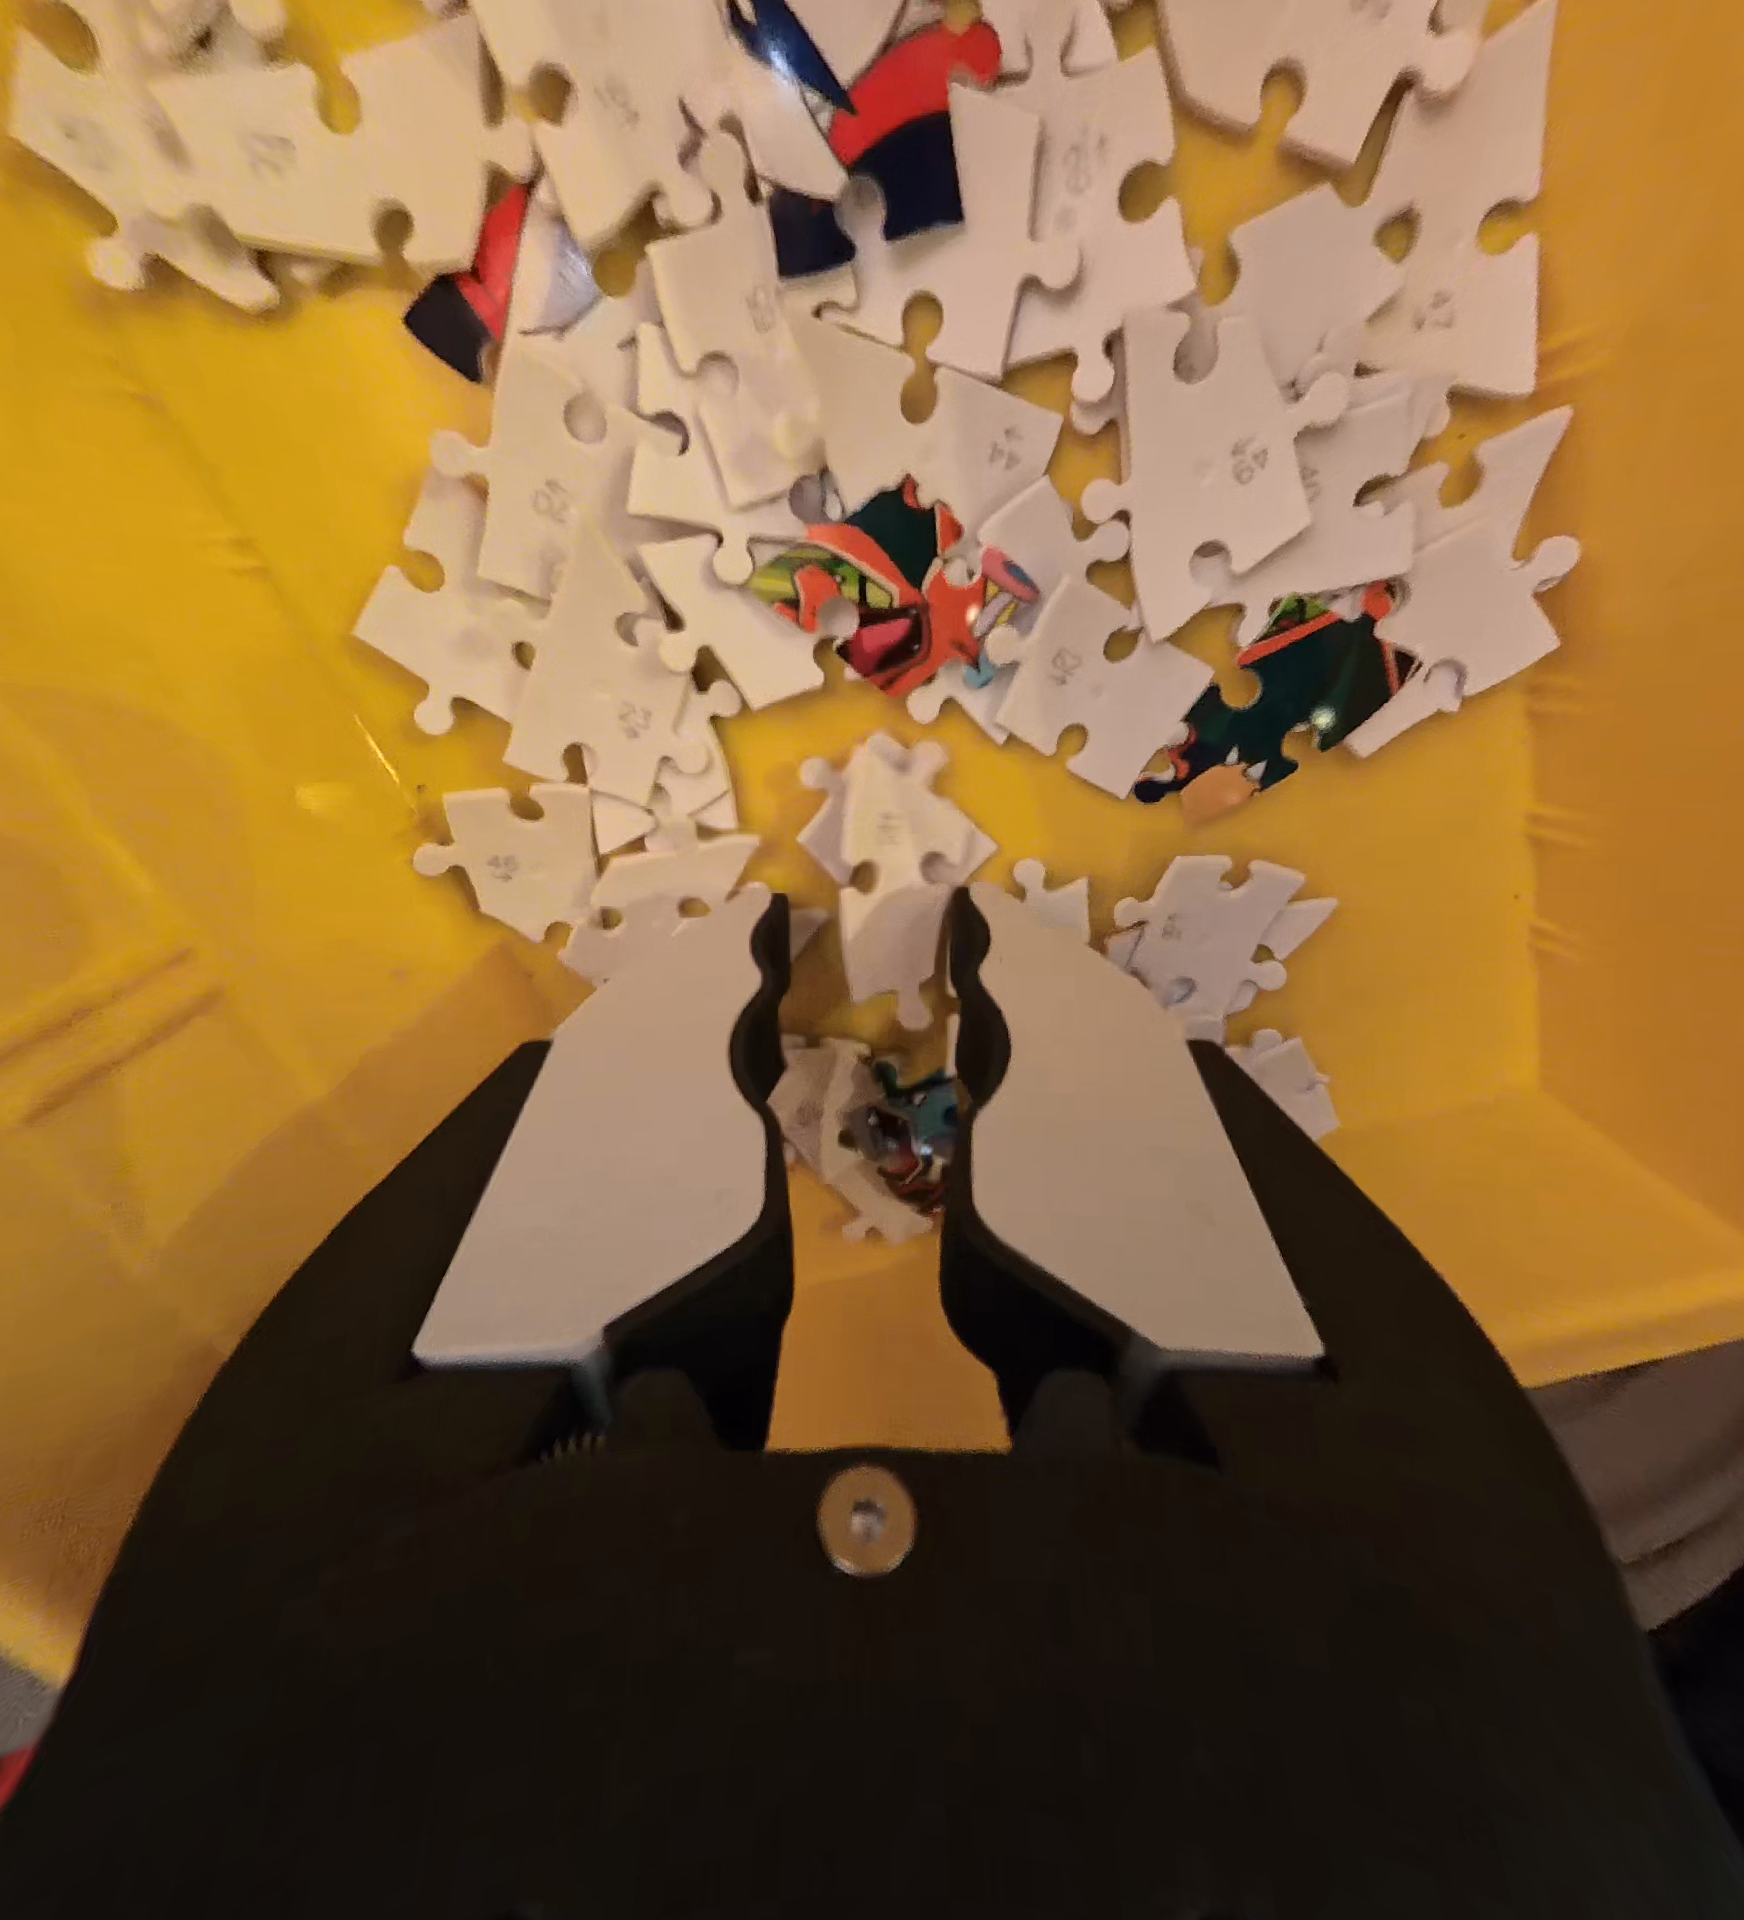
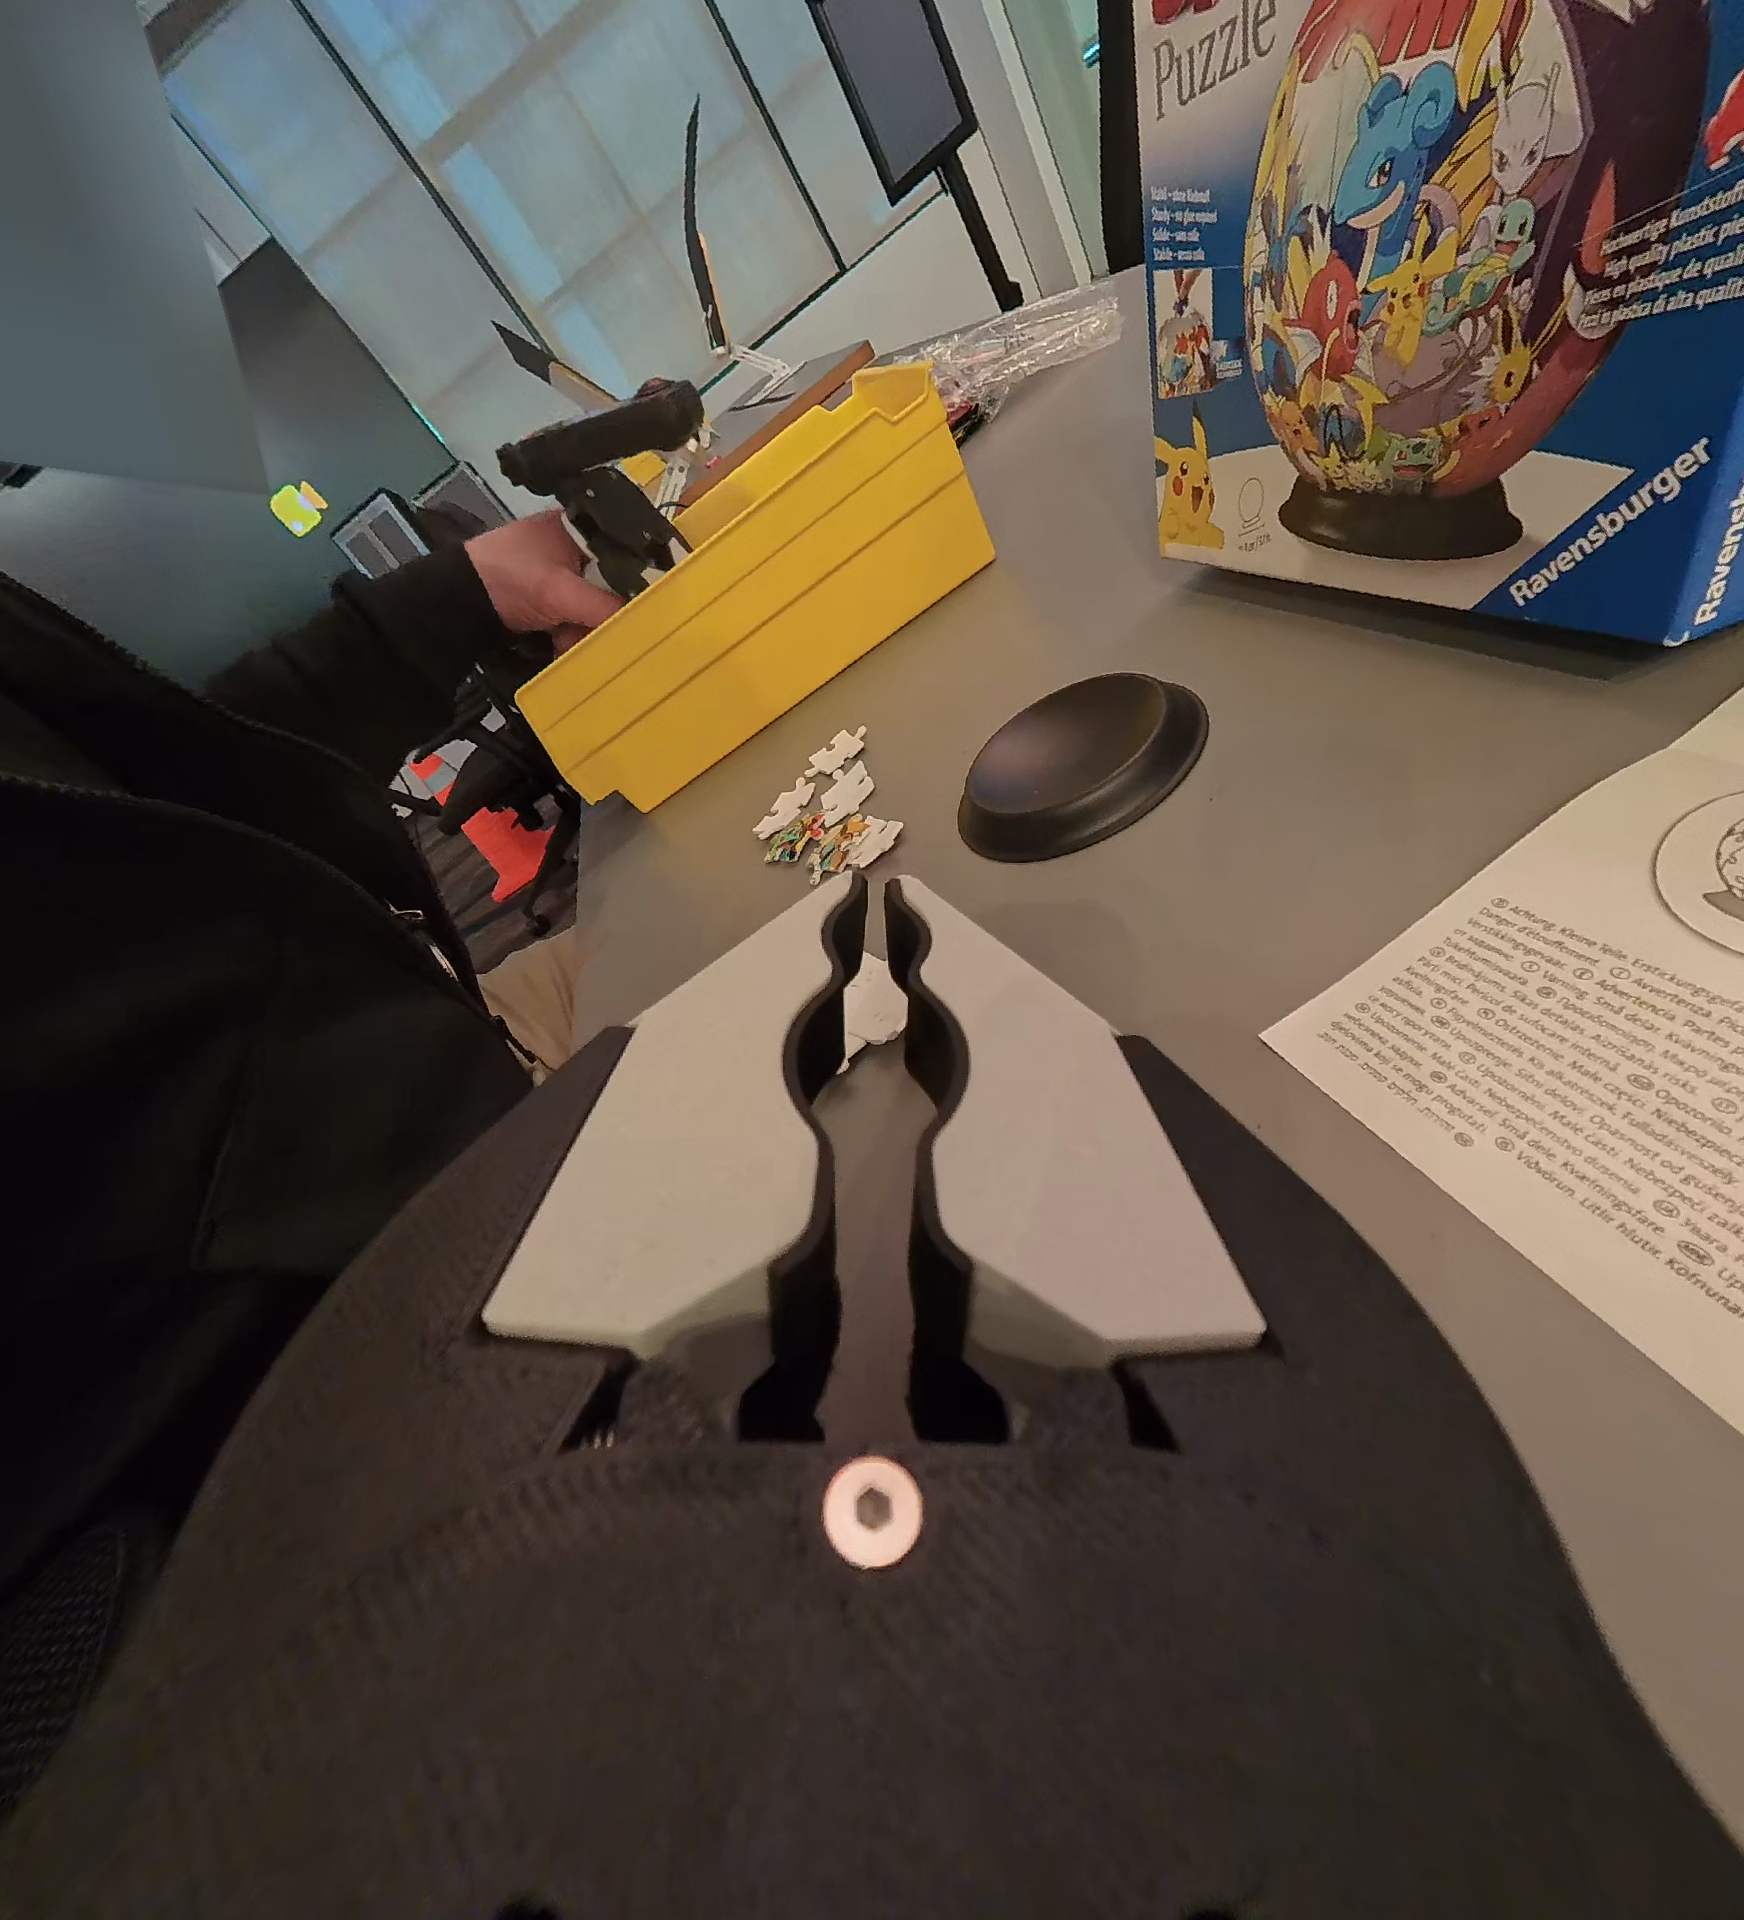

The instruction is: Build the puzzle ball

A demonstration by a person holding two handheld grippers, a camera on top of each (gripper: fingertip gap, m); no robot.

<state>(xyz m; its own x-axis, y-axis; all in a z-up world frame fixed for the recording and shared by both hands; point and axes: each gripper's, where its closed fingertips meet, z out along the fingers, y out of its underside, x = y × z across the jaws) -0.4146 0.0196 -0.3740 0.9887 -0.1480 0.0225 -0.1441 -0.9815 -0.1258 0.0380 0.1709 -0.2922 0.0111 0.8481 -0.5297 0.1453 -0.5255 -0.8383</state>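
Note:
In the left wrist view my left gripper (image 1: 868,902) is open inside a yellow bin (image 1: 172,727), low over a heap of puzzle pieces (image 1: 951,468). Most lie white side up, a few show coloured print. One white piece (image 1: 889,831) lies right at the fingertips and reaches into the gap between them. In the right wrist view my right gripper (image 2: 875,885) is shut on a small white puzzle piece (image 2: 868,1013), held above the grey table. A small cluster of joined pieces (image 2: 832,821) lies just ahead of it, beside the black round stand (image 2: 1086,769).
The yellow bin (image 2: 764,592) stands at the table's left edge, with a person's hand (image 2: 535,582) at its near end. The puzzle box (image 2: 1470,312) stands at the back right. A printed instruction sheet (image 2: 1574,1039) lies at the right. A clear plastic bag (image 2: 1034,332) lies behind the bin. The grippers' ends are close to 50 centimetres from one another.

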